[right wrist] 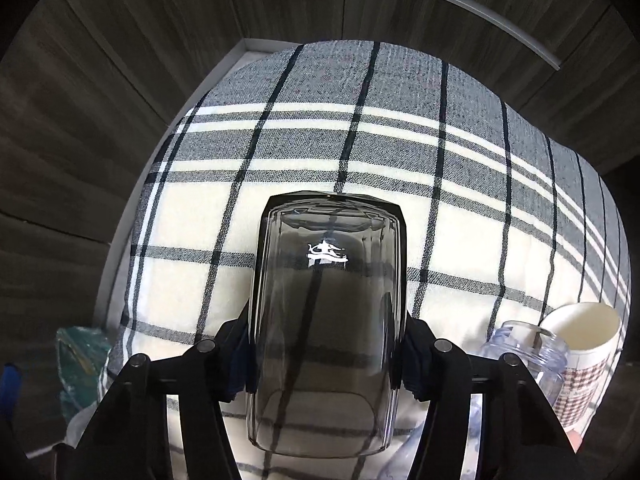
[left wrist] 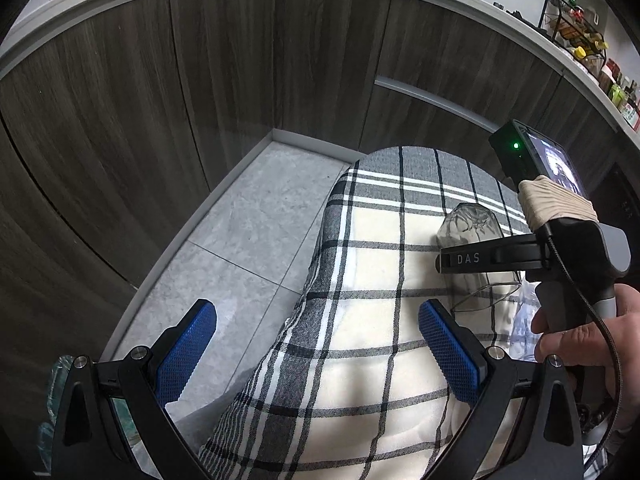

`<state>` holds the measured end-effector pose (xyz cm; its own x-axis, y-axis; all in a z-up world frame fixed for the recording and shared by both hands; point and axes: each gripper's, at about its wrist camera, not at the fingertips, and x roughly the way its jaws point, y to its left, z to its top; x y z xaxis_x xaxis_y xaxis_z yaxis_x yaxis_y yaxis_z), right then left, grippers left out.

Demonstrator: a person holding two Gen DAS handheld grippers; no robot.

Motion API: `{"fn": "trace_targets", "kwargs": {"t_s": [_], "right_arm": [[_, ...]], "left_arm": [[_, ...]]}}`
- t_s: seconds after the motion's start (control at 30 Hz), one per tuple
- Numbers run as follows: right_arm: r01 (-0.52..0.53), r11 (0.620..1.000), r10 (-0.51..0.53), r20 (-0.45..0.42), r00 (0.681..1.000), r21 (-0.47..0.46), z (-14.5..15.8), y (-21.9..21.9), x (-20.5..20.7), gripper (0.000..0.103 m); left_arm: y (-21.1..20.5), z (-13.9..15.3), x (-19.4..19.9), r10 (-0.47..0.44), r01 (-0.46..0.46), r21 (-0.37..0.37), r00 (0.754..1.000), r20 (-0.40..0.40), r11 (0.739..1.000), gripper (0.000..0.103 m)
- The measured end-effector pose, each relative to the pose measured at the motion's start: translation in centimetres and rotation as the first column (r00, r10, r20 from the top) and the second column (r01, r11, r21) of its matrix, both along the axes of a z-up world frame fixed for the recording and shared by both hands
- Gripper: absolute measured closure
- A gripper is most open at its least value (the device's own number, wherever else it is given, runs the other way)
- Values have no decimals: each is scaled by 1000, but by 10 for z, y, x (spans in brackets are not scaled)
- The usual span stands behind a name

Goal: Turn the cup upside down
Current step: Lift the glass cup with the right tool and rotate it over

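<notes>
A smoky clear glass cup [right wrist: 326,320] is clamped between my right gripper's fingers [right wrist: 326,356]. Its thick base points away from the camera and its open rim faces the camera. It is held above a plaid cloth [right wrist: 400,152]. In the left wrist view the same cup [left wrist: 470,224] shows behind the right gripper's black finger [left wrist: 480,258], base up and rim down over the cloth [left wrist: 380,240]. My left gripper [left wrist: 316,344] is open and empty, with blue pads [left wrist: 186,352], low over the cloth's left edge.
A paper cup [right wrist: 580,356] and a clear plastic jar [right wrist: 536,352] sit at the cloth's right side. A green-blue bag [right wrist: 80,364] lies at the left. Dark wood cabinets [left wrist: 200,80] surround a grey tiled floor [left wrist: 248,224].
</notes>
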<state>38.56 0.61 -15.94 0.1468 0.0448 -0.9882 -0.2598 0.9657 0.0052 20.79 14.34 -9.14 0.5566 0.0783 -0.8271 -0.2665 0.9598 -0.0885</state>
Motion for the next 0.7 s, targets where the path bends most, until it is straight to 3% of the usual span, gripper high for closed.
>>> {"fn": "trace_targets", "kwargs": {"t_s": [0.13, 0.33, 0.7], "right_arm": [[7, 1000, -7, 12, 1000, -3, 5, -2, -2, 44], [1, 1000, -2, 66, 998, 25, 38, -10, -19, 44], [28, 994, -47, 175, 984, 106, 122, -49, -107, 44]], "left_arm": [[0, 5, -3, 1, -1, 10, 1000, 14, 1000, 0], [-2, 21, -15, 5, -6, 17, 999, 39, 1000, 0], [-34, 51, -67, -42, 39, 36, 996, 80, 999, 0]]}}
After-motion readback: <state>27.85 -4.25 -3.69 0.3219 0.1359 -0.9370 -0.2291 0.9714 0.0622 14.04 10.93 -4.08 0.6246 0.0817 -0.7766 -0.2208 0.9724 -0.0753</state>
